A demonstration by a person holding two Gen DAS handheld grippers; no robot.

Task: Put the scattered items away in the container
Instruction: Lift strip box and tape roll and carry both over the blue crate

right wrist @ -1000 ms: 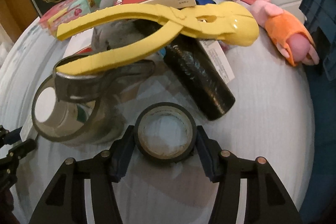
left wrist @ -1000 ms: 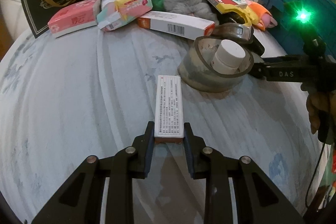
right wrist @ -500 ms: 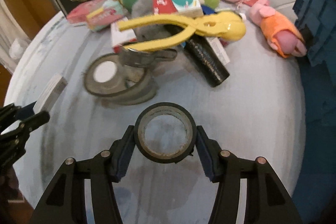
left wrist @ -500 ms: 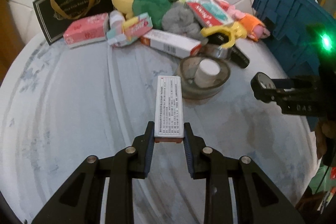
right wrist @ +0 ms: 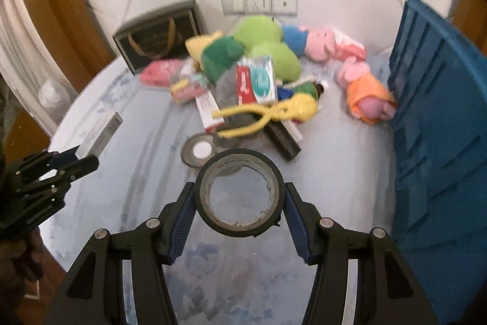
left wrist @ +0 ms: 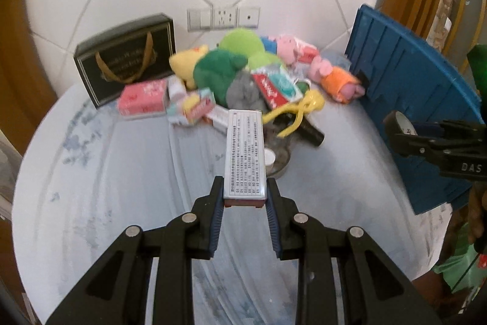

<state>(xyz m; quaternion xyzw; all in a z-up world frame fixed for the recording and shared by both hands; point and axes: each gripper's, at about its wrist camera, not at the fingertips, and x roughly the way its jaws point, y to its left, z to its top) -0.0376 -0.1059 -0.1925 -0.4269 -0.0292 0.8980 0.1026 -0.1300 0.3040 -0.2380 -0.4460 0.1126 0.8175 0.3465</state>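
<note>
My left gripper (left wrist: 245, 200) is shut on a long white printed box (left wrist: 245, 154) and holds it high above the round table (left wrist: 121, 188). It also shows in the right wrist view (right wrist: 100, 131). My right gripper (right wrist: 240, 203) is shut on a black tape roll (right wrist: 240, 192), raised above the table; the roll shows in the left wrist view (left wrist: 398, 124) beside the blue crate (left wrist: 411, 99). The crate (right wrist: 441, 127) stands at the table's right edge.
A pile at the back holds plush toys (left wrist: 225, 66), a pig plush (right wrist: 365, 90), yellow tongs (right wrist: 268, 114), a black cylinder (right wrist: 283, 139), boxes (left wrist: 143, 96) and a large tape ring with a white cap (right wrist: 197, 153). A black gift bag (left wrist: 127, 60) stands against the tiled wall.
Both grippers have risen and pulled back from the pile with their items. The right gripper's tape roll now sits near the blue crate's top edge.
</note>
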